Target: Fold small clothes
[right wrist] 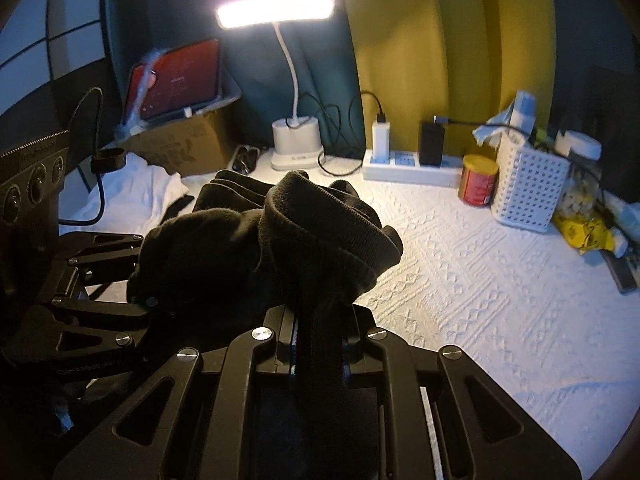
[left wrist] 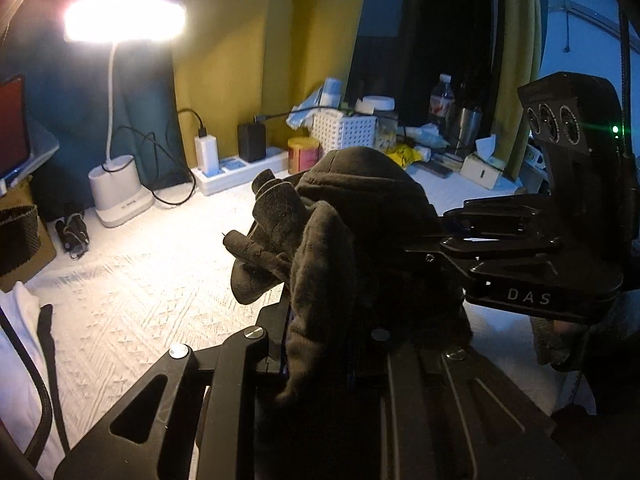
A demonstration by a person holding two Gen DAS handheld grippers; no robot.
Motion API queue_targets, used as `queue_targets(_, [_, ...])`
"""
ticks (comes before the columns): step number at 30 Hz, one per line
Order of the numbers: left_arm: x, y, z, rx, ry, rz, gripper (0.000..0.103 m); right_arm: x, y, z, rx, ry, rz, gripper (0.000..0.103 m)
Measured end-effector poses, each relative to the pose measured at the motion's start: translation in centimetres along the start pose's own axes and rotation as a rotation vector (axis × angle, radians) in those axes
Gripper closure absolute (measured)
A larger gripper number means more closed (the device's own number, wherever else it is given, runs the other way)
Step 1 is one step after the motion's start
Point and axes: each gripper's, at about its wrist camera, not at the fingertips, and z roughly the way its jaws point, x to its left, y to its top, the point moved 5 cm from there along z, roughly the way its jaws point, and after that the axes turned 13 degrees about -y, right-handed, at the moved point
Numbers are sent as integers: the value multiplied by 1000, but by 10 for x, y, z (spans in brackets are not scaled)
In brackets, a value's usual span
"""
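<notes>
left gripper (left wrist: 320, 344): jaws clamped on dark glove (left wrist: 352, 216) | right gripper (right wrist: 320, 344): jaws clamped on same glove | glove lifted above white bedspread (right wrist: 480, 280)

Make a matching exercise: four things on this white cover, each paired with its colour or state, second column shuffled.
1. desk lamp
2. basket
3. can
4. glove

a. red and yellow
b. lit
c. held by both grippers
d. white, perforated

Pairs: 1-b, 2-d, 3-a, 4-c
</notes>
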Motion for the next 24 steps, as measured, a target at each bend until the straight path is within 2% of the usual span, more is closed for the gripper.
queue_targets(7, [-23,5,-37,-96,-13,22,87,7,5,-50,-95,-12,-1,87])
queue_targets(24, [-73,22,-132,-330,41,142,87,36,32,-177,-361,-12,-43,87])
